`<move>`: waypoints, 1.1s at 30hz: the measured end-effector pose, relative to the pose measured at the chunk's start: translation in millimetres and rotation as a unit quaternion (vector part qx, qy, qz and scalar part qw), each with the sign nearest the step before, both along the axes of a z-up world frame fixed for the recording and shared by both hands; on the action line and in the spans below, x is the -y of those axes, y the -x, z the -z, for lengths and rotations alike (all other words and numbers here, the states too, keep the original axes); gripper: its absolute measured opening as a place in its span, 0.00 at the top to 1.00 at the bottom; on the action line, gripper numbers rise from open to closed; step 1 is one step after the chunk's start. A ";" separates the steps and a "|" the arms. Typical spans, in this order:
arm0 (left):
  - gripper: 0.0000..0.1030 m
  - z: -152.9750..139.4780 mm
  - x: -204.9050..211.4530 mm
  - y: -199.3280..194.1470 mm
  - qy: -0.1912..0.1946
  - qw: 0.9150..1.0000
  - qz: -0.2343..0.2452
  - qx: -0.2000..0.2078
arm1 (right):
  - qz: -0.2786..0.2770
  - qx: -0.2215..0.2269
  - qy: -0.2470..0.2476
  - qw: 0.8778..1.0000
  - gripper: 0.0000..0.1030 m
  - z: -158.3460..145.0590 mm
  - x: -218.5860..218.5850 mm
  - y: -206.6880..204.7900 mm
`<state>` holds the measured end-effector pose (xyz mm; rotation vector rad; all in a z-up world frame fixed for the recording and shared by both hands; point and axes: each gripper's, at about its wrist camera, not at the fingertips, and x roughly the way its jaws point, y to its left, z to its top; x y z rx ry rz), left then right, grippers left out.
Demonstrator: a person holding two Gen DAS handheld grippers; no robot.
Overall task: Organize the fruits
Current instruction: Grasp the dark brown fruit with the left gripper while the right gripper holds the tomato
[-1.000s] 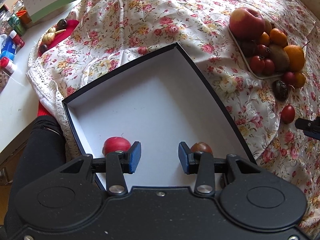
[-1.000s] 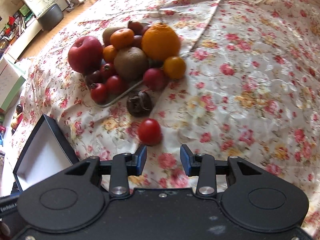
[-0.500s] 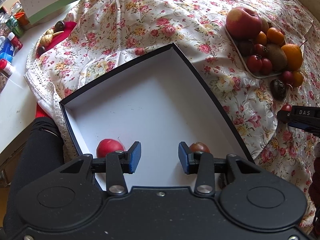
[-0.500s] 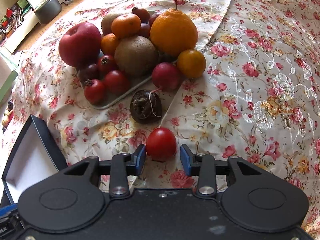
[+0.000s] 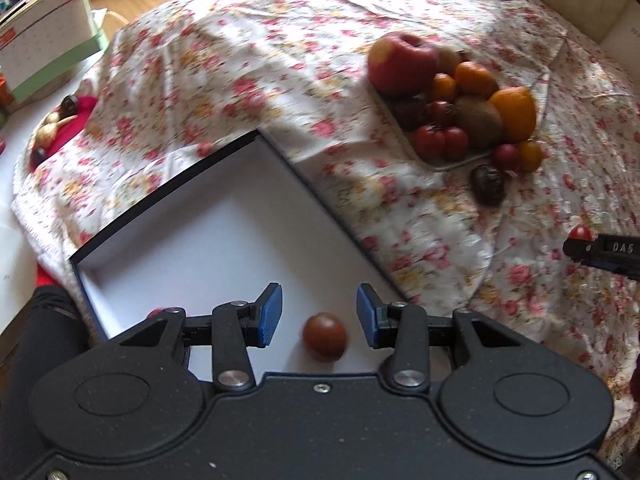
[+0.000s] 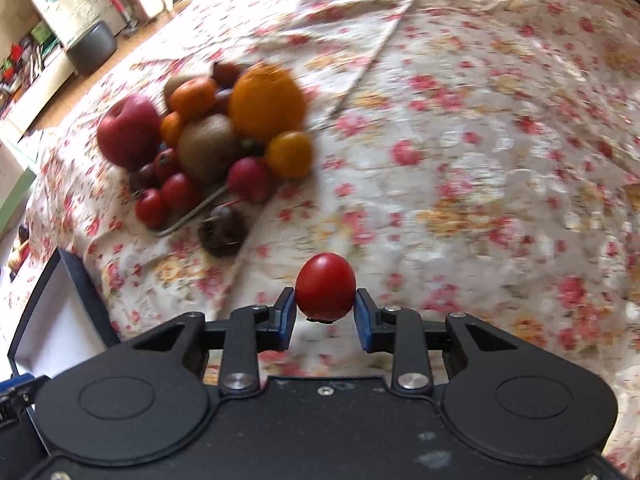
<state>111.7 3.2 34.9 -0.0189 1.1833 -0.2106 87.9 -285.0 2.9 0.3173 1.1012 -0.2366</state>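
Note:
My right gripper is shut on a small red tomato and holds it above the floral cloth; the tomato and gripper tip also show in the left wrist view. My left gripper is open over the near end of the black box with a white inside. A dark brownish tomato lies in the box between its fingers. A red fruit is mostly hidden behind the left finger. The tray of mixed fruit sits at the far left of the right wrist view.
A dark wrinkled fruit, a red plum and a small orange lie on the cloth beside the tray. A calendar box and a red dish with items stand beyond the cloth at left.
My right gripper has closed on the red tomato and lifted it off the cloth. My left gripper has shifted right, so the dark tomato now lies between its fingers.

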 end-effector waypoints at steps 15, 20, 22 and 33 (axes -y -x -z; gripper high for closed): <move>0.53 22.2 146.0 -46.6 0.005 0.998 0.061 0.003 | 0.044 0.044 -0.022 0.998 0.69 -6.3 63.4 35.5; 0.53 35.8 171.7 -60.4 -0.013 0.998 0.057 0.002 | 0.050 0.054 -0.033 0.997 0.69 -6.6 75.1 40.2; 0.53 41.0 176.9 -64.9 -0.020 0.999 0.050 0.002 | 0.053 0.056 -0.030 0.997 0.69 -7.2 77.6 41.6; 0.53 57.6 187.9 -83.4 -0.031 0.999 0.023 0.002 | 0.048 0.050 -0.049 0.996 0.69 1.9 80.0 40.9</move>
